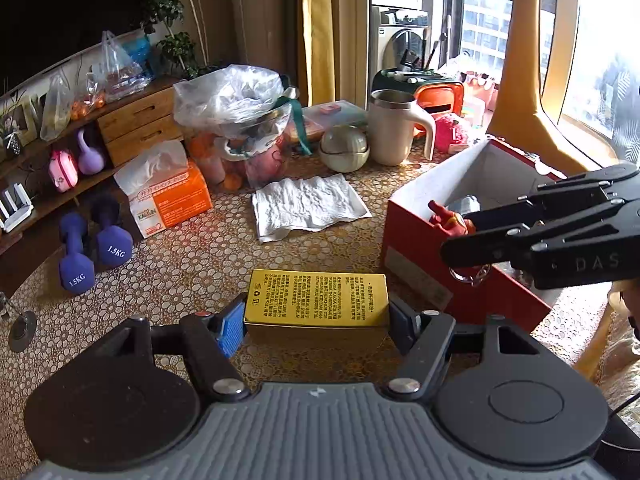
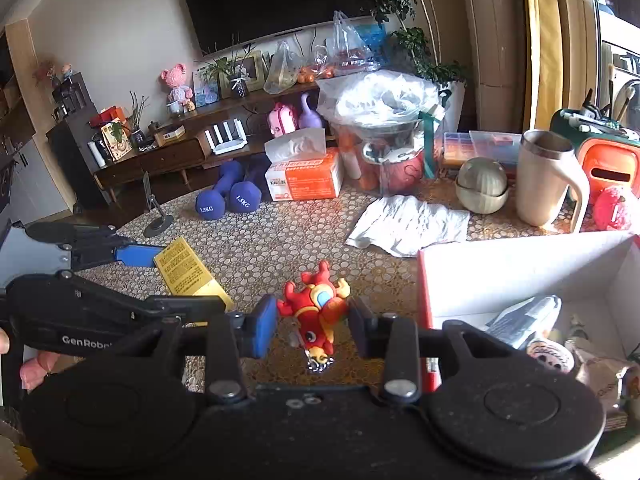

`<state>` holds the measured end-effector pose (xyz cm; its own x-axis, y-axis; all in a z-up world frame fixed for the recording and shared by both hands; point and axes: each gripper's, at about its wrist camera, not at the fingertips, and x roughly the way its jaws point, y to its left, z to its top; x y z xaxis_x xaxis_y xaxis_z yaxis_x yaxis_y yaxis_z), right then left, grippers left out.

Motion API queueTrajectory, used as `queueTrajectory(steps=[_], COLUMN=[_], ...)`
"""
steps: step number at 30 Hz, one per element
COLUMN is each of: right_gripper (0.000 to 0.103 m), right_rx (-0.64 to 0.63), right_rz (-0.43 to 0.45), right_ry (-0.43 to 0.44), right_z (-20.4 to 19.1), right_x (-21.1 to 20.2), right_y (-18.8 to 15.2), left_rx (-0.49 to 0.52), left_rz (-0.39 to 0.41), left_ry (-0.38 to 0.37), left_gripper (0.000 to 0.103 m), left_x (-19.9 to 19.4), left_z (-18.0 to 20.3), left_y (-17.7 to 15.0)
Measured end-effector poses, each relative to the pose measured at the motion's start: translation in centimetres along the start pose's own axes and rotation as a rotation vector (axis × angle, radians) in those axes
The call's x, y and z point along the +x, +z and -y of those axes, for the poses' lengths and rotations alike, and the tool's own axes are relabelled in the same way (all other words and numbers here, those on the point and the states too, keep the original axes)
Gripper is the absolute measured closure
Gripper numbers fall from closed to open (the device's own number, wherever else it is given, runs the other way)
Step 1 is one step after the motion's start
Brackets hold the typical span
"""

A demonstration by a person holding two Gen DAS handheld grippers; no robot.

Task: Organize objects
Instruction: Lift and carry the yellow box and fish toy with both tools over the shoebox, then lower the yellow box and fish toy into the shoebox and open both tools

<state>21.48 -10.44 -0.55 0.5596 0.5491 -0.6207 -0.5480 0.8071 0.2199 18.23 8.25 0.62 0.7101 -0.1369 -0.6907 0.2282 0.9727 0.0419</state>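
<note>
A: Left gripper (image 1: 316,320)?
B: Clamped on the yellow box (image 1: 316,298), pads on its two short sides, box lifted clear of the counter (image 1: 200,256). Seen from the right wrist, the box sits low at the left.

A: Right gripper (image 2: 313,326)?
B: Grasping the red toy (image 2: 316,312), a keychain figure, ring dangling under it. Pads press on both flanks.

A: Where does it go?
B: My guess is the red carton (image 1: 420,240), open top, white inside. It stands just right of both grippers. A few items are already in it, including a wrapped packet (image 2: 524,320).

A: How to do it well?
B: One gripper at a time, since the two are close and could clash over the rim. Toy first, as it's nearer the opening. Carry it over the near wall, lower it, then let go. The box is bigger, so drop it flat into a free patch.

A: Risks?
B: The ring may snag the carton edge. Farther back, the paper towel (image 1: 308,204), mug (image 1: 394,128) and dumbbells (image 1: 96,248) are well apart and no bother.
</note>
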Motion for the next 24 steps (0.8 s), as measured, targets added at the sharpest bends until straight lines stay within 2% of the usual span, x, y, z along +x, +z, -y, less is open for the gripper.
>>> queueTrajectory(steps=[12, 24], right_gripper=[0.065, 0.065], right_rx=[0.004, 0.072], right_rz=[0.061, 0.050], right_ry=[-0.119, -0.223], right_z=[5.6, 13.2], right_x=[-6.4, -8.7], right_y=[-0.8, -3.0], left_rx=[0.114, 0.172], left_rz=[0.037, -0.009], left_ry=[-0.103, -0.165], left_gripper=[0.033, 0.033], left_x=[-1.4, 2.9], left_z=[9.0, 16.3], left_y=[2.8, 4.7])
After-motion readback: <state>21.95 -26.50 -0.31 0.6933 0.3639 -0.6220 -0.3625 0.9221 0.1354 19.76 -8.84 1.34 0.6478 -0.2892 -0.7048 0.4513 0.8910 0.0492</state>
